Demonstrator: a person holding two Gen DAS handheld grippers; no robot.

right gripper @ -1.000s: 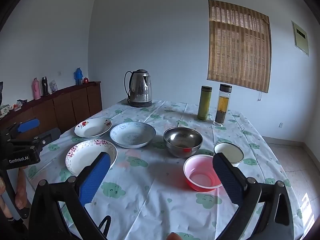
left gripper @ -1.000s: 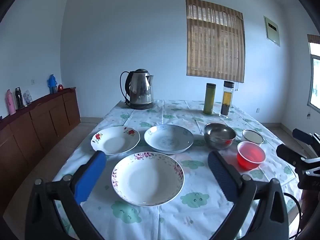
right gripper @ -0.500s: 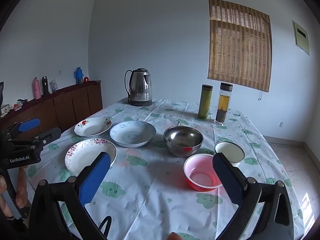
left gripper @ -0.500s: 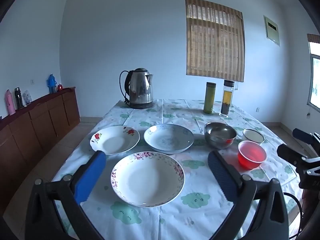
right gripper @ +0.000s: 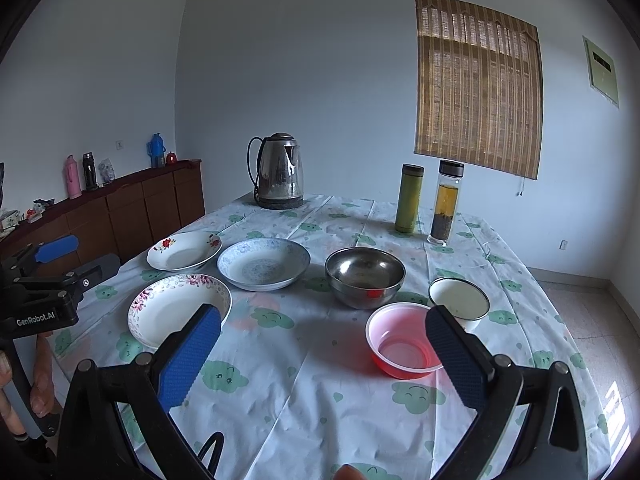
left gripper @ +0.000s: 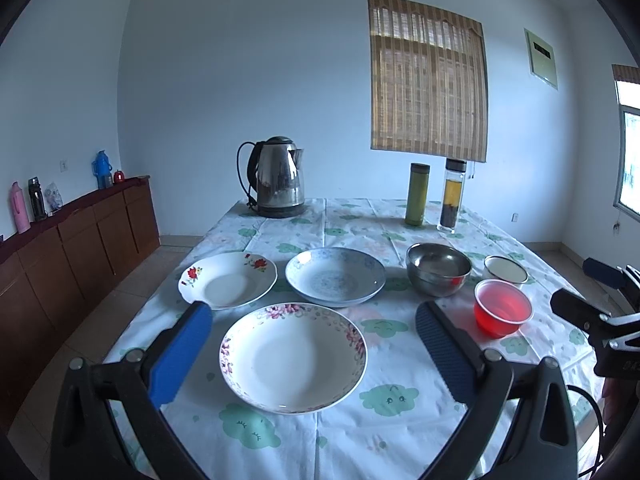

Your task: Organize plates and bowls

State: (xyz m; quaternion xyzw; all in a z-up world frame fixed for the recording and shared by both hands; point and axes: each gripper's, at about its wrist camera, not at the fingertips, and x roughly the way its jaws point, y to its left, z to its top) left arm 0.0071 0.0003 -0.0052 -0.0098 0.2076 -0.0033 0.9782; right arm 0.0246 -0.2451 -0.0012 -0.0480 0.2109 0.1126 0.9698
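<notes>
On the table, a pink-flowered white plate (left gripper: 293,356) lies nearest, framed by my open, empty left gripper (left gripper: 312,324). Behind it are a red-flowered plate (left gripper: 227,285) and a blue patterned plate (left gripper: 335,276). A steel bowl (left gripper: 438,269), a small white bowl (left gripper: 505,274) and a red plastic bowl (left gripper: 502,312) stand to the right. My right gripper (right gripper: 322,332) is open and empty above the table's front edge, its right finger over the red bowl (right gripper: 402,340). The right wrist view also shows the steel bowl (right gripper: 365,276), white bowl (right gripper: 458,302) and the three plates (right gripper: 176,312) (right gripper: 263,263) (right gripper: 183,250).
A steel kettle (left gripper: 277,178), a green flask (left gripper: 416,199) and a glass tea bottle (left gripper: 452,194) stand at the table's far end. A wooden sideboard (left gripper: 76,240) with bottles runs along the left wall. The tablecloth (right gripper: 304,376) has a cloud pattern.
</notes>
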